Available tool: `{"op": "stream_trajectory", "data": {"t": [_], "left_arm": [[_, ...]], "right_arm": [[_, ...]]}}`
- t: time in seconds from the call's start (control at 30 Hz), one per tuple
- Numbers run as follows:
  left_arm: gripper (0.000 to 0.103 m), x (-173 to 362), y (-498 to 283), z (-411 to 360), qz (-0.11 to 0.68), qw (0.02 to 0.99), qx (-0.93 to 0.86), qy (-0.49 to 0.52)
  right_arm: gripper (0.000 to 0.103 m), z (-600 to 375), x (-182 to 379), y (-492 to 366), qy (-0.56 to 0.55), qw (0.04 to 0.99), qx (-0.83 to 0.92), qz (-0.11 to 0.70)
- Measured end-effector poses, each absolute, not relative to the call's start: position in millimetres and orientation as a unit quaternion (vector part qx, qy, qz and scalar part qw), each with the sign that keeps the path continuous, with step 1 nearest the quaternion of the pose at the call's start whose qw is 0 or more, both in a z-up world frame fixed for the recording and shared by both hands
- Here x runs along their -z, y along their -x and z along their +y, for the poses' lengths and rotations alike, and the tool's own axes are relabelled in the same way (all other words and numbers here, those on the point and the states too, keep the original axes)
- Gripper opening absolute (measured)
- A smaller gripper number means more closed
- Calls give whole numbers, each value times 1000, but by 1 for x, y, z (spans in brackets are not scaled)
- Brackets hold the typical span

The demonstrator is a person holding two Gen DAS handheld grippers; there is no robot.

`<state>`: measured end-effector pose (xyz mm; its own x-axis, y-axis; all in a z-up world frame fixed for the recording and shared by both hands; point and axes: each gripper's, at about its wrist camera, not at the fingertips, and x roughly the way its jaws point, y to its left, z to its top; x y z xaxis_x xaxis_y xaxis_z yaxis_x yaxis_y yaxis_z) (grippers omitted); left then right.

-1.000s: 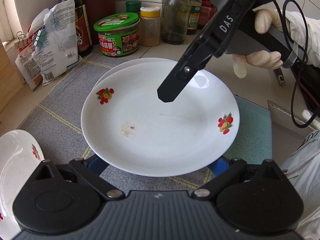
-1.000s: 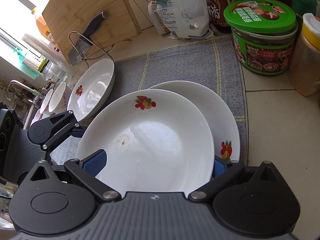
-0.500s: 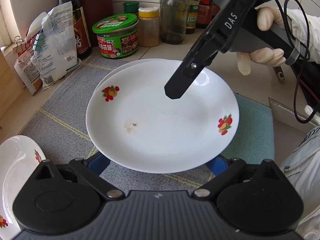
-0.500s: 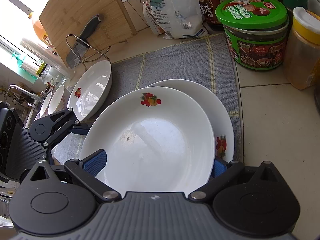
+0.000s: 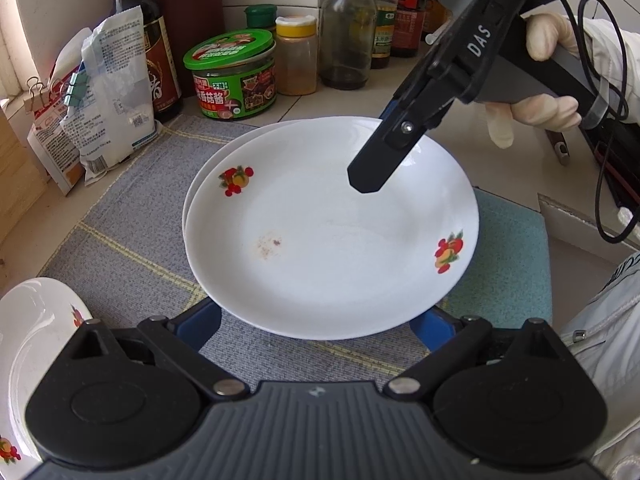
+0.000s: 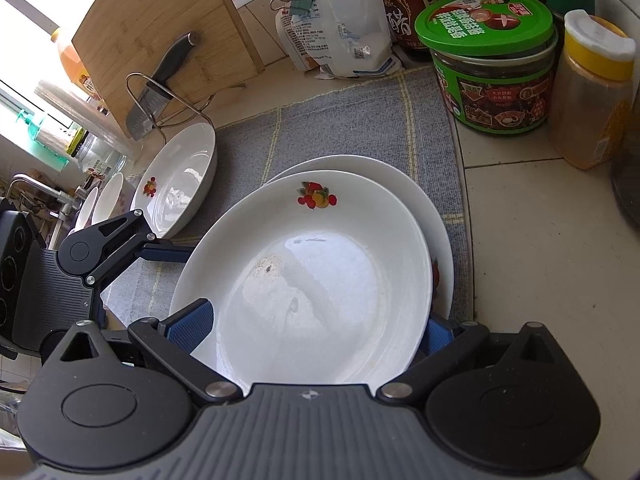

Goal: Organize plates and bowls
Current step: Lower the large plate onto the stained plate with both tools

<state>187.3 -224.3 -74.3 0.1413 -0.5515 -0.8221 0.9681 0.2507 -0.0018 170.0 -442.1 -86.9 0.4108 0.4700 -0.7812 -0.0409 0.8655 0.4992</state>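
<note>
White glazed porcelain with red fruit prints is filling both views: we are holding the upper white plate [image 5: 332, 236] above a second white plate [image 6: 438, 216], which is lying on the grey woven mat [image 5: 132, 216] on the worktop [image 6: 540, 240]. Our left hand-held gripper [image 5: 320, 320] is standing spread wide, its blue pads reaching under the upper plate's near rim. Our right hand-held gripper [image 6: 316, 328] is also spread around that plate, but we cannot tell whether it is pinching the rim. Far behind, a green-lidded sauce jar [image 5: 234, 76] is standing just beside a yellow-capped spice bottle [image 6: 592, 92]. Another white fruit-print plate [image 6: 176, 184] is sitting at the left.
</note>
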Motion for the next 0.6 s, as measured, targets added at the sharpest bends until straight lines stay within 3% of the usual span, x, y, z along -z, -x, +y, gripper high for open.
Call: {"op": "stream_trajectory", "data": {"t": [0.6], "left_arm": [[100, 71, -184, -223, 354, 709, 539, -284]], "right_arm": [[103, -440, 76, -162, -198, 823, -136, 515]]}}
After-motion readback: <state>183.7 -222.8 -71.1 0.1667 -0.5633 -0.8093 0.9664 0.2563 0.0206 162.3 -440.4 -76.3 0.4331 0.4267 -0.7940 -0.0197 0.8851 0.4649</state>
